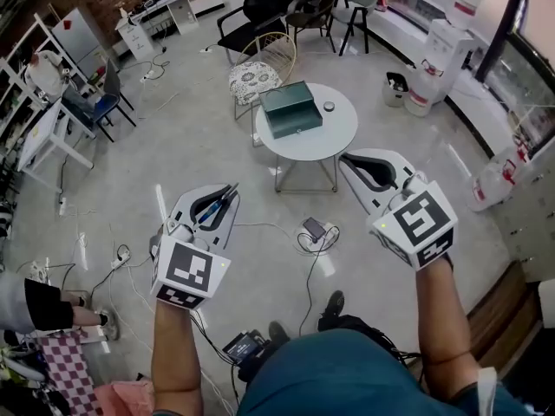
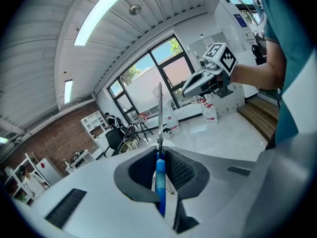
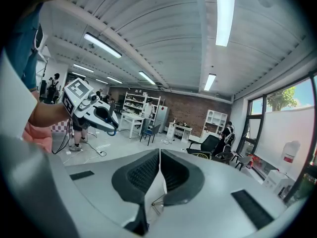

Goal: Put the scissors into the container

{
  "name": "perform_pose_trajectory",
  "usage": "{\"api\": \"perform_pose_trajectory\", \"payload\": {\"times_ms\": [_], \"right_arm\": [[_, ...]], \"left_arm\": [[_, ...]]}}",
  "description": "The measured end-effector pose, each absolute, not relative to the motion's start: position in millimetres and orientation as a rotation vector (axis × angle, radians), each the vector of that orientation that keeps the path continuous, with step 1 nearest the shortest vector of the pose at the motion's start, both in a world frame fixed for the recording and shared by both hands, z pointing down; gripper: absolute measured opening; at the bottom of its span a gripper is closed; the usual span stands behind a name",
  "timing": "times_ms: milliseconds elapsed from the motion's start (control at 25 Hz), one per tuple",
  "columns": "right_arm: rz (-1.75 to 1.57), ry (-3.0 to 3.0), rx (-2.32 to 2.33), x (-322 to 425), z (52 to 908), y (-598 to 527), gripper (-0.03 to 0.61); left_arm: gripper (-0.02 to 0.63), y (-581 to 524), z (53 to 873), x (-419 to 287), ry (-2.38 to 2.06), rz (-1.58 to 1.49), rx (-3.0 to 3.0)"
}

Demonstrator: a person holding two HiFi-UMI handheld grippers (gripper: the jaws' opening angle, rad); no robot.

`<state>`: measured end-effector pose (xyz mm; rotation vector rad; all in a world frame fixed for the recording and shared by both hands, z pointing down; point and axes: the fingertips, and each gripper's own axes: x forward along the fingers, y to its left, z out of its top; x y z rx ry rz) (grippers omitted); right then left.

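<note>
You are clamping the scissors (image 1: 215,207) in your left gripper (image 1: 211,204), lower left. Your right gripper (image 1: 375,168) is sitting closed, empty. The container (image 1: 290,109), upper centre on the table (image 1: 336,135), is standing well apart from them, so the carrying and dropping are not yet done.

Head view: looks steeply down from overhead onto the left tongs (image 1: 227,193) and right tongs (image 1: 347,159), with a round table (image 1: 310,124) farther off on the floor (image 1: 217,146). Left gripper view: sits close behind its tongs, faces along the clamped scissors (image 2: 159,175) toward the windows (image 2: 148,78), catches the right tongs. Right gripper view: sits close behind its closed tongs, faces a brick wall (image 3: 188,108), catches the left tongs.
</note>
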<state>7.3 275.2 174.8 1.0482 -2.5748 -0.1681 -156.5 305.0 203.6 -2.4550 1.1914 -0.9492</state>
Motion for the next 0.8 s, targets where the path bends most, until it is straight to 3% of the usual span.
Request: {"api": "perform_pose_trajectory", "payload": {"times_ms": [800], "right_arm": [[-0.134, -2.613, 0.990, 92, 203, 178, 0.038]], "left_arm": [[0.052, 191, 221, -56, 1.186, -0.976, -2.446]]}}
